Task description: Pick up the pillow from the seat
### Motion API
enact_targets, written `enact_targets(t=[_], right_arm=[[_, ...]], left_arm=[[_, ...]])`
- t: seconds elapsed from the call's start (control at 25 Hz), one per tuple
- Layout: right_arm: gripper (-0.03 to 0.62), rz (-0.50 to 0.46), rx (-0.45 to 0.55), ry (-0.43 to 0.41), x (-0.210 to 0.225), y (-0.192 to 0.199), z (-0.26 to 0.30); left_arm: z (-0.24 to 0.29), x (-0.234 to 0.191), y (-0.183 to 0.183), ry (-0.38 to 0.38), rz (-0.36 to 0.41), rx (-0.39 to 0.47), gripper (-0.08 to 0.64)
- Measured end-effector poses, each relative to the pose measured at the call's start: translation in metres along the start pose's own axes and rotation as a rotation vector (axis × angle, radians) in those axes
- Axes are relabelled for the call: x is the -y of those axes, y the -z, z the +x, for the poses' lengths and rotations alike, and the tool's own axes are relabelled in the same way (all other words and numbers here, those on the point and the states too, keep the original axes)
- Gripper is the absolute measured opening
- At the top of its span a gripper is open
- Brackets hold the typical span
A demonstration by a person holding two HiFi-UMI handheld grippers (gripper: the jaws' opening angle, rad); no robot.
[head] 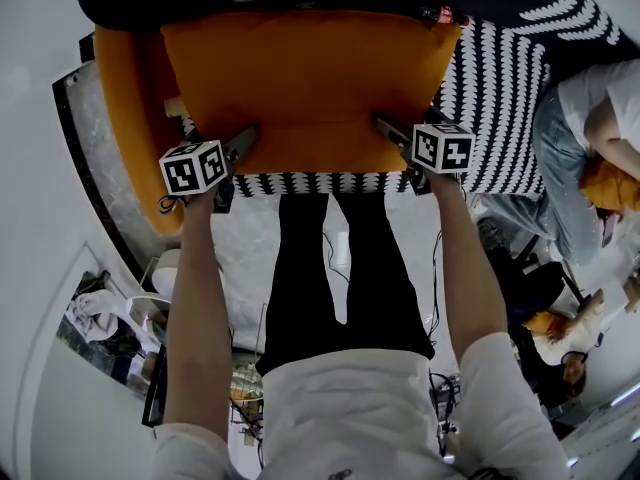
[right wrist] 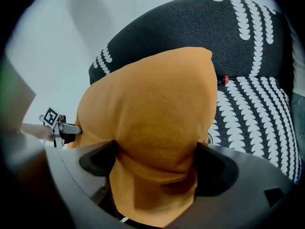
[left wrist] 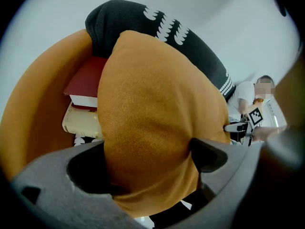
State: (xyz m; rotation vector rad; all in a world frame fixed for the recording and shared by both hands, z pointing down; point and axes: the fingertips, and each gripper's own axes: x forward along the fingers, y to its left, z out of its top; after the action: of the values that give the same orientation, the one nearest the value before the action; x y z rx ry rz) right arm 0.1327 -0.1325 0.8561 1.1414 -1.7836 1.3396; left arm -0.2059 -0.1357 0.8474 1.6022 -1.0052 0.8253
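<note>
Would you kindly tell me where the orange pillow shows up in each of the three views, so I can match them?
Head view: the orange pillow lies at top centre, spread wide.
Left gripper view: it fills the centre, between the jaws.
Right gripper view: it sits at the centre, between the jaws.
Shared landmark: the black seat with white pattern, behind the pillow in all three.

The black seat with white marks carries two stacked books at its orange side; the pillow covers its middle.
</note>
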Motion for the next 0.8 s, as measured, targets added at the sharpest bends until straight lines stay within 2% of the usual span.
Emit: enact_targets(t=[0.08,0.28,0.52,0.64,0.8], right_arm=[[0.507,-0.001,-0.01,0.004,-0.003,-0.002,0.001],[0.389,0.003,-0.006,0.03,-0.017,-0.001,-0.009],[0.269,-0.011,-0.009,0.086,-0.029,0.002,-0.024],[0.237,-0.02,-0.023,0.114,-0.033,0.002,-0.034],[0.222,-0.015,-0.024,0.122,-0.037,0.002,-0.049]], left_arm=[[-0.001,0.003,-0.003,-0.007,-0.001,0.005,0.505],[-0.01,0.013,0.0,-0.039,-0.002,0.005,0.419],[-0.019,0.02,0.003,-0.077,0.035,-0.038,0.35],[-0.027,0.026,0.008,-0.076,0.036,-0.058,0.321],[-0.042,0.033,0.012,-0.051,0.018,-0.039,0.304]])
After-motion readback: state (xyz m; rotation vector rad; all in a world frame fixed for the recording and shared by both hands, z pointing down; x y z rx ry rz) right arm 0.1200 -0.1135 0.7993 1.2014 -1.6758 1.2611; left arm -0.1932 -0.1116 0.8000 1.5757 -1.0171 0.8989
